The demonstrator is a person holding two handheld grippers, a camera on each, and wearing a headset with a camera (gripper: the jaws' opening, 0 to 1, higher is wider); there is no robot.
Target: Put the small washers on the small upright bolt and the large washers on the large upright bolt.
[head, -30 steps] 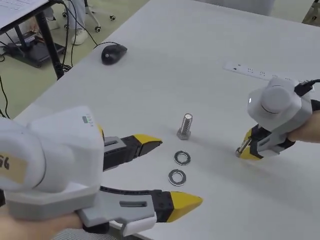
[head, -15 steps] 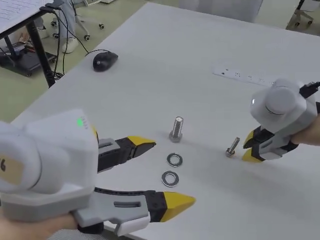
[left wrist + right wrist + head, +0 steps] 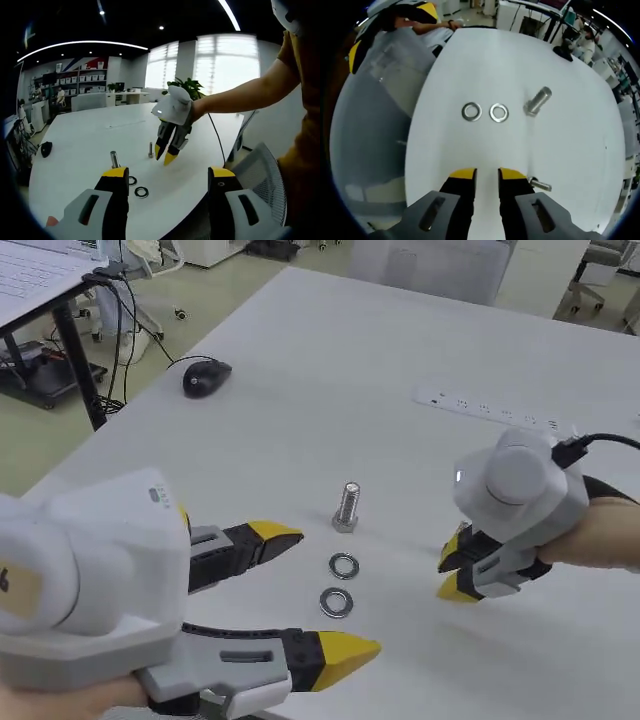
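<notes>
Washers (image 3: 343, 565) near bolt (image 3: 346, 507); mouse (image 3: 206, 378) well apart

Lighting: bright, even; ceiling strips (image 3: 75, 43) and windows (image 3: 227, 62) overexposed. Shadows: soft, faint on table (image 3: 300, 390). Gripper views: fisheye-bent edges.

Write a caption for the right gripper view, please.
Right gripper, jaws slightly apart and empty, faces two washers and the large bolt on a table, small bolt beside it.

L hand-held gripper (image 3: 335, 590), R hand-held gripper (image 3: 445, 577): white, yellow-tipped; orange sleeve (image 3: 299, 70).
</notes>
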